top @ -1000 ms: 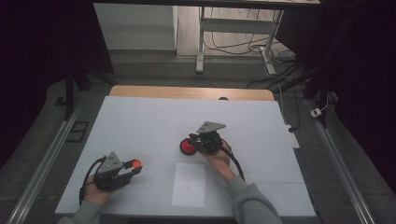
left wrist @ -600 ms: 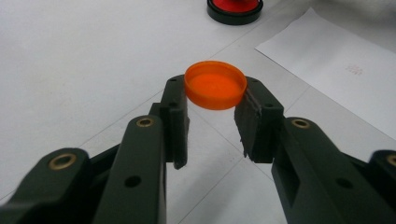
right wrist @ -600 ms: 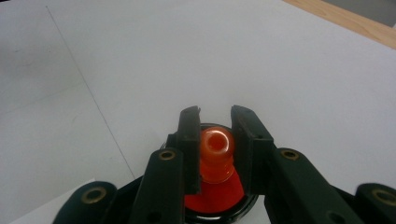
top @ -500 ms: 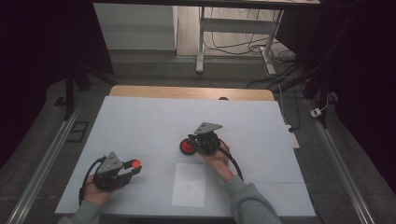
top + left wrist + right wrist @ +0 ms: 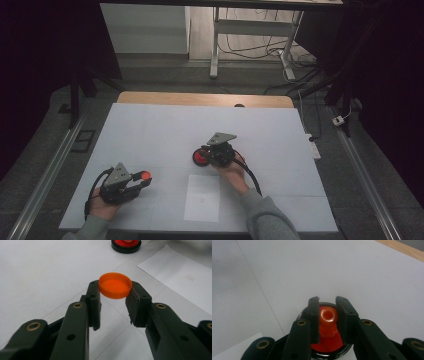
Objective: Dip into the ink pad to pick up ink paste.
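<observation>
Cap [image 5: 115, 285]: orange. Stamp [image 5: 327, 322]: orange-red, translucent. Ink pad [image 5: 201, 157]: red, black rim. Paper [image 5: 202, 198]: white, faint mark. Desk [image 5: 150, 130]: white top, thin grid lines, wood far edge. Jaws: black, brass rivets.

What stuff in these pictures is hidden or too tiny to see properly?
- Faint print on the white paper sheet: too small to read in the left gripper view.
- Bottom of the orange plastic stamp: hidden in the right gripper view between the right tool jaws, over the round black-rimmed red ink pad.
- Ink pad's far edge: cut off by the top of the left gripper view.
- Underside of the round orange plastic cap, held by the left tool: faces away.
</observation>
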`<state>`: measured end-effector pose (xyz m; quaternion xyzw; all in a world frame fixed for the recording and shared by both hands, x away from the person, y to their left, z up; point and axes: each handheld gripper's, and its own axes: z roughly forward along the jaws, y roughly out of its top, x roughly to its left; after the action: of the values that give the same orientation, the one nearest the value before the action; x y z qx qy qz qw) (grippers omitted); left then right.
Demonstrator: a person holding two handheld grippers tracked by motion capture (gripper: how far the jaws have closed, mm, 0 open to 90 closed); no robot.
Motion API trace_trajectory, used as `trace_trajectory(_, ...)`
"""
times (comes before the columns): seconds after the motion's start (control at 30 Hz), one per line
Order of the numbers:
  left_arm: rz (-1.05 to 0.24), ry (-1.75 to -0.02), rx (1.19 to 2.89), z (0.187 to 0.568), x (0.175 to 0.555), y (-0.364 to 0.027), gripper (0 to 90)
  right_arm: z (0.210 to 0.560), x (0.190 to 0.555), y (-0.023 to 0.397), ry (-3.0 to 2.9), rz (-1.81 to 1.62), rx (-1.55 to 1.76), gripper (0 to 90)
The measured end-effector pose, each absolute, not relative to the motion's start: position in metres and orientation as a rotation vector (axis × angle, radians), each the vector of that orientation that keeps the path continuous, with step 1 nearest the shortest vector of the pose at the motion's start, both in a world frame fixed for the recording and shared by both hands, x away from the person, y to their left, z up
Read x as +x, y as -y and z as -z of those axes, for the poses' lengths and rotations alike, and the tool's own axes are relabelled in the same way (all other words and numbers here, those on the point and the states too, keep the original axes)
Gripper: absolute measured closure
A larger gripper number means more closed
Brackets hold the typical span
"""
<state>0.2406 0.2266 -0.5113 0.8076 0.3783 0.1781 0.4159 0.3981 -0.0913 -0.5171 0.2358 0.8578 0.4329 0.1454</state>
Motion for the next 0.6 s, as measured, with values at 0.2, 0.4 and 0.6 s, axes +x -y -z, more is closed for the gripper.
trace_trajectory(0.2, -0.453, -0.953, 2.024, 0.5104, 0.2398, -0.2264, 65.0, 0.5200, 0.3974, 0.0938, -2.456, -1.274, 0.675, 73.5)
trace_trajectory(0.4, -0.452, -0.954, 2.024, 0.5108, 0.2401, -0.2264, 65.0, 0.5215, 0.3976, 0.0951, -2.453, -1.292, 0.675, 73.5)
trace_trajectory(0.6, -0.452, -0.955, 2.022, 0.5100, 0.2394, -0.2267, 65.0, 0.5229, 0.3956, 0.0952, -2.439, -1.294, 0.665, 73.6)
